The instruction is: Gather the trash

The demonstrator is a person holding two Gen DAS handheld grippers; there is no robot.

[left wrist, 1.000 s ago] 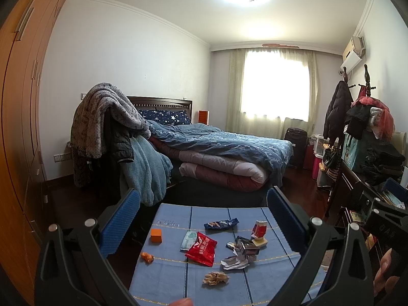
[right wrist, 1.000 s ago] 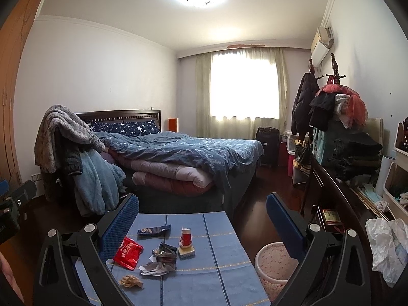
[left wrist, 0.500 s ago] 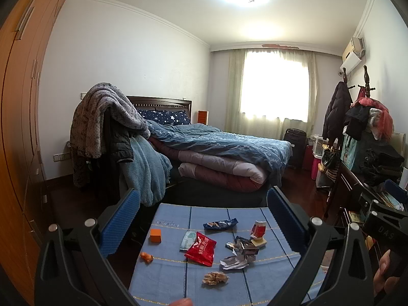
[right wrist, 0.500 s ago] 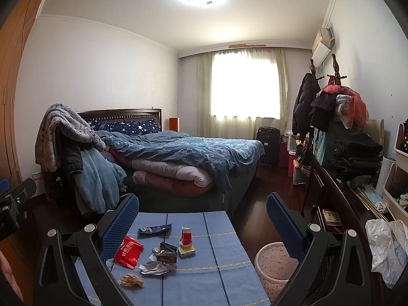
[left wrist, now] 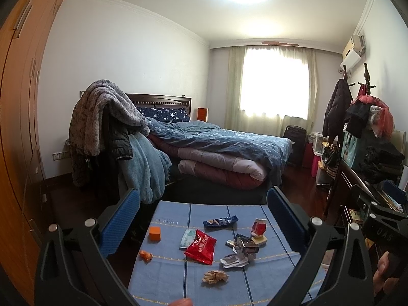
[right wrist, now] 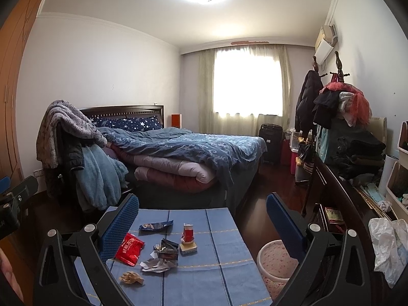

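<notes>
Left wrist view: the left tongs point(left wrist: 203, 211) are spread wide and empty, held back above the counter point(left wrist: 168, 278) to frame the litter. The red snack wrapper point(left wrist: 200, 246) lies flat mid-counter, its long axis running away from the camera.

Right wrist view: the right tongs point(right wrist: 202, 213) gape equally, holding nothing. The pink wastebasket point(right wrist: 276, 264) stands on the floor beside the counter's right edge, probably the drop point.

a lived-in home bedroom. an unmade bed point(right wrist: 178, 150) with blue quilts and star-print pillows fills the middle of the frame, a curtained window point(right wrist: 244, 91) glows behind it, a wooden wardrobe point(left wrist: 17, 117) runs up the left edge, a coat rack point(right wrist: 339, 97) heaped with clothes stands at right, and an air conditioner point(right wrist: 325, 43) hangs upper right.
</notes>
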